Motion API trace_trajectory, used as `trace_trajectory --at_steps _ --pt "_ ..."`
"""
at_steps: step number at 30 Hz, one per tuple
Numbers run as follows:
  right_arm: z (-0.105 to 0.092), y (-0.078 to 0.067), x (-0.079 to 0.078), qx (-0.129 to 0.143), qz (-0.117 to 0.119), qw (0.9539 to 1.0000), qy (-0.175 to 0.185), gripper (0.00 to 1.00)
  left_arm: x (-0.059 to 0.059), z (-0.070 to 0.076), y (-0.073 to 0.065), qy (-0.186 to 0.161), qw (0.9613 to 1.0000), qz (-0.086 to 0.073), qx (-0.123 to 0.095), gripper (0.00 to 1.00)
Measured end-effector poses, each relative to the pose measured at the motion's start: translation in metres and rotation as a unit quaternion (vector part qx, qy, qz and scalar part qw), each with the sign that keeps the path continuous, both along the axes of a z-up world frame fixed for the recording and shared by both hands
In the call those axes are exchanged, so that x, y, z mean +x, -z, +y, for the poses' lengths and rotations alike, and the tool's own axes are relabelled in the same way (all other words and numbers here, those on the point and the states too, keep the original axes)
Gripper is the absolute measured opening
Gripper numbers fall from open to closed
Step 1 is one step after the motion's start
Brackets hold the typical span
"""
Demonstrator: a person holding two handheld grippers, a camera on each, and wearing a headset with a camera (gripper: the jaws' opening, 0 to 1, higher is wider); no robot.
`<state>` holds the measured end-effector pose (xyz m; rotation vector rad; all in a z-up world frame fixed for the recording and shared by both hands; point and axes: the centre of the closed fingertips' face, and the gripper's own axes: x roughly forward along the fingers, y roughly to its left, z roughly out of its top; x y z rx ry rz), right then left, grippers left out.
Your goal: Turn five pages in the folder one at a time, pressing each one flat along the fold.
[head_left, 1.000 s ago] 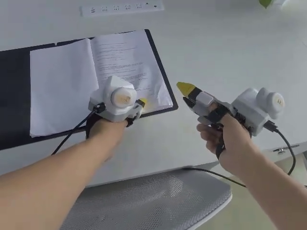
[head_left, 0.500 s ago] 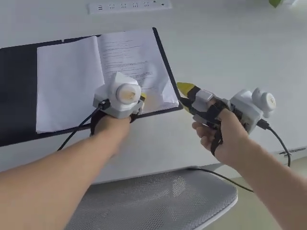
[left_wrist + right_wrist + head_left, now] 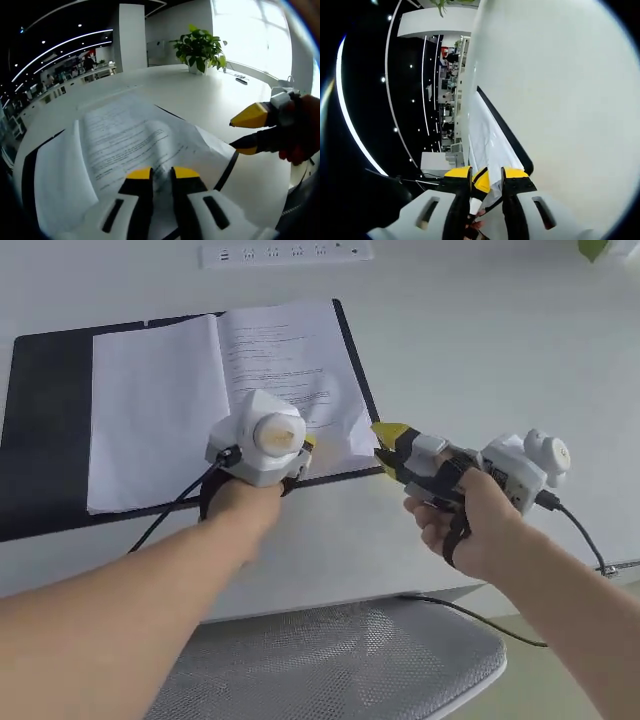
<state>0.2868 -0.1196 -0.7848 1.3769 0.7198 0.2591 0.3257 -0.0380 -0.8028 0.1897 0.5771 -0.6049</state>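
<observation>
Nearer the right edge of the open folder [image 3: 45,390] the right gripper [image 3: 385,448] is now brought, jaws apart. The left gripper [image 3: 162,173], jaws narrowly parted, is held over the right page [image 3: 290,360]. That page alone should be pinched at its corner.

The left gripper [image 3: 300,452] sits over the near right corner of the printed page [image 3: 280,360], with the open black folder [image 3: 45,390] stretching ahead and to its left, and the right gripper [image 3: 388,448], yellow jaws slightly parted, points at that corner from just beside it.
</observation>
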Motion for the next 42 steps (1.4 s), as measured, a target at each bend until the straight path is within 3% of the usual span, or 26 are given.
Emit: trace_trajectory --at_steps 4,7,8,9,17,19,21,26,29,34,37,42 --pt "0.006 0.003 -0.001 -0.021 -0.010 0.9994 -0.026 0.07 0.000 0.000 0.000 0.001 1.0000 0.000 -0.001 0.12" --pt "0.006 0.002 0.001 -0.023 -0.015 0.9994 -0.022 0.05 -0.001 0.000 -0.001 0.000 1.0000 0.001 -0.002 0.12" --pt "0.006 0.003 0.002 -0.043 -0.018 0.9985 -0.030 0.05 -0.001 0.001 -0.001 0.000 1.0000 0.002 -0.004 0.12" --pt "0.011 -0.003 -0.002 -0.043 -0.021 0.9984 -0.030 0.00 -0.001 0.001 -0.001 0.000 1.0000 0.002 -0.004 0.12" --pt "0.022 -0.025 -0.014 -0.048 -0.036 0.9980 -0.021 0.00 -0.001 0.003 -0.002 -0.010 0.9998 0.008 -0.017 0.09" --pt "0.024 -0.030 -0.014 -0.055 -0.043 0.9973 -0.024 0.00 -0.002 0.008 -0.002 -0.019 0.9993 0.022 -0.025 0.06" --pt "0.025 -0.032 -0.013 -0.057 -0.046 0.9969 -0.027 0.00 -0.004 0.013 -0.004 -0.017 0.9993 0.026 -0.021 0.07" --pt "0.031 -0.048 -0.009 -0.064 -0.073 0.9946 -0.035 0.00 -0.013 0.026 -0.009 -0.022 0.9984 0.046 -0.025 0.16" --pt "0.038 -0.060 -0.009 -0.062 -0.092 0.9929 -0.045 0.00 -0.019 0.036 -0.019 -0.019 0.9984 0.042 -0.034 0.12" --pt "0.054 -0.080 -0.009 -0.066 -0.124 0.9876 -0.069 0.00 -0.025 0.057 -0.039 -0.027 0.9976 0.036 -0.053 0.15" --pt "0.065 -0.089 -0.010 -0.068 -0.139 0.9844 -0.085 0.00 -0.029 0.070 -0.047 -0.031 0.9975 0.034 -0.053 0.16" --pt "0.094 -0.108 -0.012 -0.061 -0.163 0.9776 -0.118 0.00 -0.039 0.102 -0.064 -0.049 0.9960 0.032 -0.068 0.17"
